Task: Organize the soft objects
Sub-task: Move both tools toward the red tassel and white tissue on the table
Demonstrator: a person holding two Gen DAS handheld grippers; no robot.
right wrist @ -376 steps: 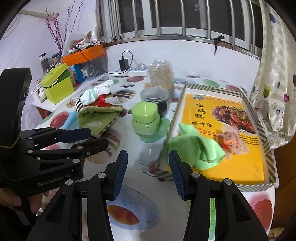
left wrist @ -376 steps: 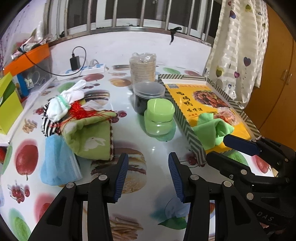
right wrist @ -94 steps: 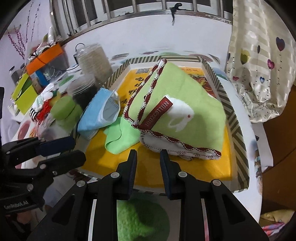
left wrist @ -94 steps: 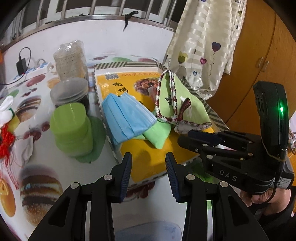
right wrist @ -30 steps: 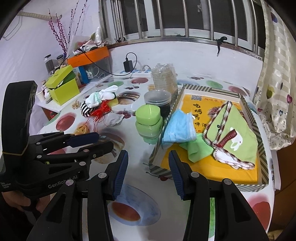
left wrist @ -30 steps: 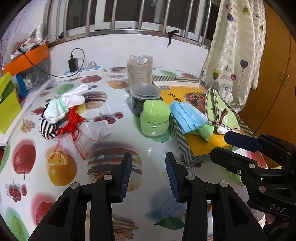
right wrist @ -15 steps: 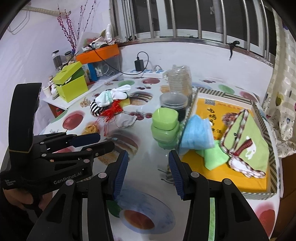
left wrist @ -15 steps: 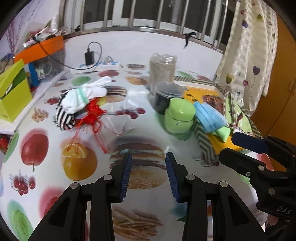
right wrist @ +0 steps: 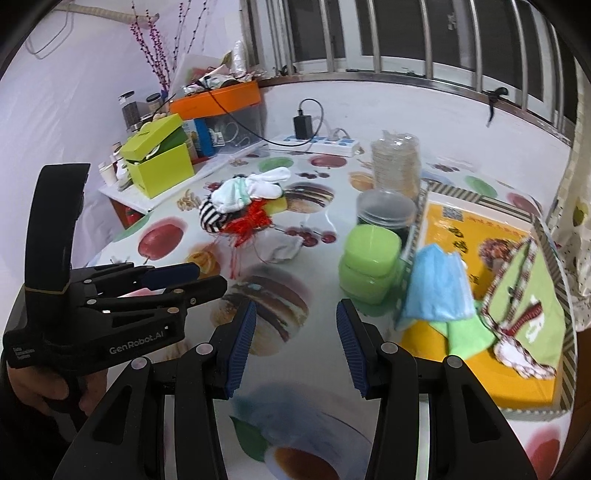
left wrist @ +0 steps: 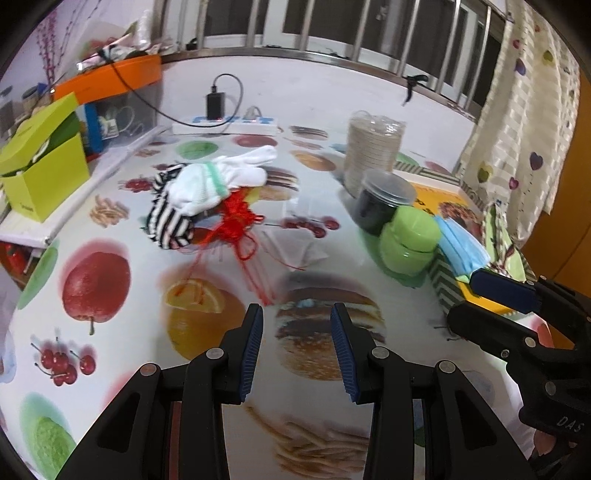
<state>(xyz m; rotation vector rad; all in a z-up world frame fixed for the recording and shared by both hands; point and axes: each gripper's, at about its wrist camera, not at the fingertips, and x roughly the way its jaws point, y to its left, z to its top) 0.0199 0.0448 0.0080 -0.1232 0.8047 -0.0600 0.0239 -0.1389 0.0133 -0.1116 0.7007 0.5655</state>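
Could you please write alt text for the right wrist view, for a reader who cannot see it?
The open, empty right gripper hovers over a fruit-print table. Ahead left lies a pile of white socks and red cord; at right, a yellow box lid holds a blue mask and green towel.

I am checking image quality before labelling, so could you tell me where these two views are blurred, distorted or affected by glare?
Left wrist view: strong fisheye bending of the window bars, the red tassel smeared by motion, the left gripper sharp. Right wrist view: the green jar and blue masks soft with blur, dark vignette in the corners, the right gripper crisp; no strong glare in either.
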